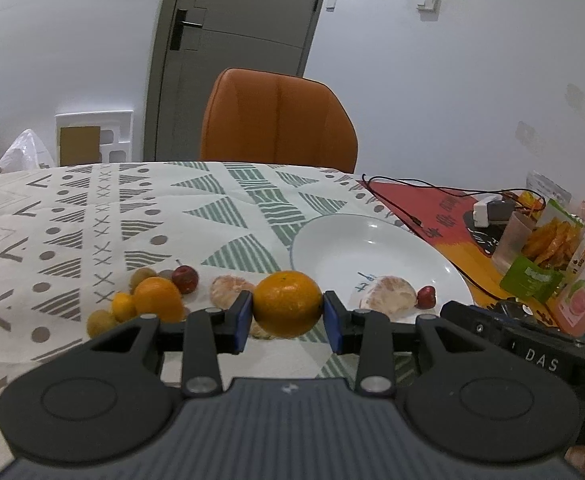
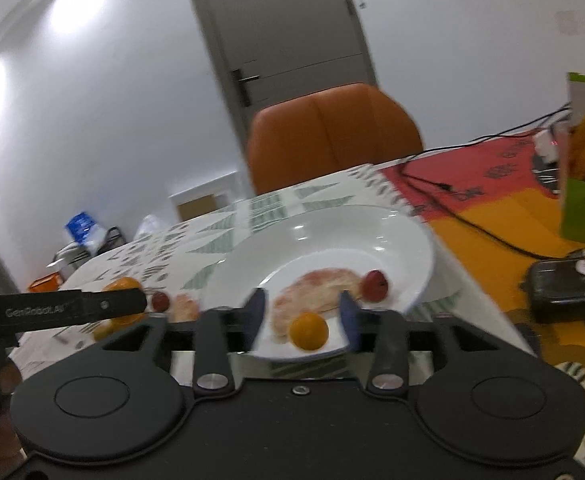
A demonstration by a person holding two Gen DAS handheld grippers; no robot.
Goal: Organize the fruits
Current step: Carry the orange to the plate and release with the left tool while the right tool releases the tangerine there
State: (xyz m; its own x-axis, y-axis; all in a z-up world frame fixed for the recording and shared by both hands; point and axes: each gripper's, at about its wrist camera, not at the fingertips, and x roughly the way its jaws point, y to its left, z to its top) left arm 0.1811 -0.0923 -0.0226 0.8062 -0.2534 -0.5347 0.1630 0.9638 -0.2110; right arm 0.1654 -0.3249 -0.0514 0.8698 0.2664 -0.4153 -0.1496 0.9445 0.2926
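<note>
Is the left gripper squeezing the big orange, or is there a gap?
Touching. In the left wrist view, the left gripper has both blue pads pressed against the sides of the big round orange, with no gap on either side.

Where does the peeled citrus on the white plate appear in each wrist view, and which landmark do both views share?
Left wrist view: peeled citrus sits lower right of centre, on the white plate's near edge beside a small red fruit.
Right wrist view: peeled citrus sits centre, between the right tool's open fingers.
Shared landmark: orange chair.
</note>
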